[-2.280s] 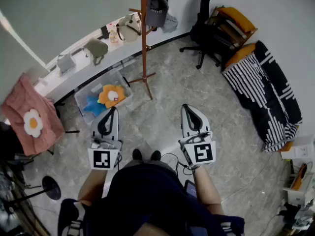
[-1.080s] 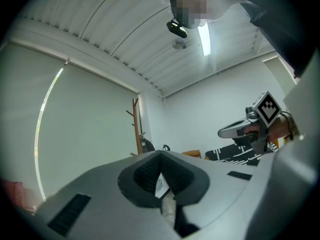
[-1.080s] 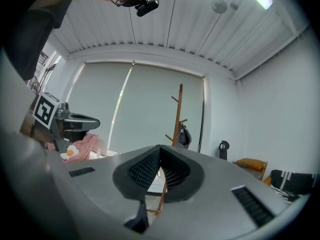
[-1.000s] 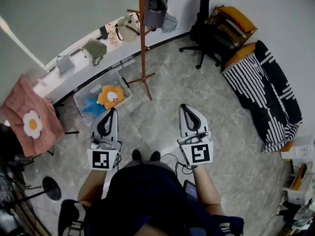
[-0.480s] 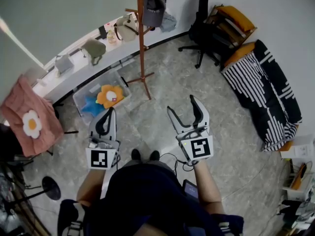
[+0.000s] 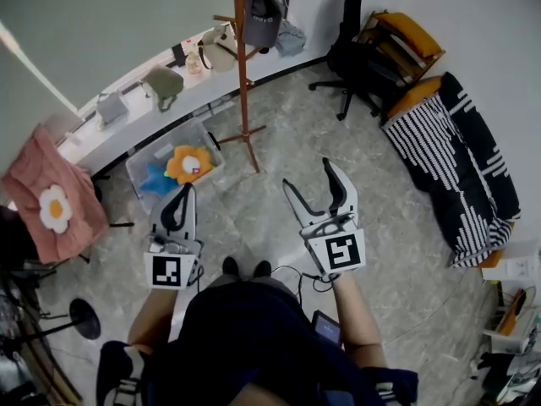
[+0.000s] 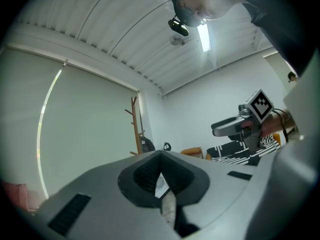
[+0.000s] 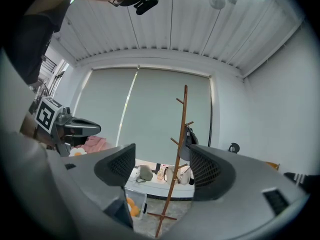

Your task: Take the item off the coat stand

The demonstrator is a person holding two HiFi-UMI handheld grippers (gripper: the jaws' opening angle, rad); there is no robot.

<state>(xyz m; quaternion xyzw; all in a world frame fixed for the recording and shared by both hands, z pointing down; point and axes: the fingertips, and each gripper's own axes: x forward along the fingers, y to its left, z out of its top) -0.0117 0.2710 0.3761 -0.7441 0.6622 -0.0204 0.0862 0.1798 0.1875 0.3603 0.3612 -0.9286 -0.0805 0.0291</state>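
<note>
- Cap (image 6: 258, 11), dark grey, hangs high on the wooden coat stand (image 6: 243, 83) at the top of the head view, well apart from both of your tools.
- Same view: the stand's feet sit on the grey floor (image 6: 279, 201), just in front of the white counter (image 6: 135, 108) that runs along the wall and carries a few small bags (image 6: 163, 83).
- A clear bin (image 6: 144, 161) sits on the floor just left of the stand's base, with an orange flower cushion (image 6: 190, 165) inside it.
- Your left tool (image 6: 182, 194) points ahead toward that bin, jaws pressed together, nothing in them.
- Your right tool (image 6: 307, 174) is spread wide. Those jaws have just been opening, and only floor shows between them.
- Off to the right you've got an office chair (image 6: 351, 53) and a black-and-white striped blanket (image 6: 456, 159).
- Left gripper view: the jaw tips meet in the middle with only a thin slit behind them, and they're empty. The stand shows small and far off beside the pale blind (image 7: 85, 129), and your right tool sits out to the right.
- Right gripper view: the jaws stand far apart and the stand rises right in the gap between them, far beyond the tips.
- There's the cap again, on a peg on the pole's right side. It sits close to the right jaw's edge in the picture, and nothing is touching it.
</note>
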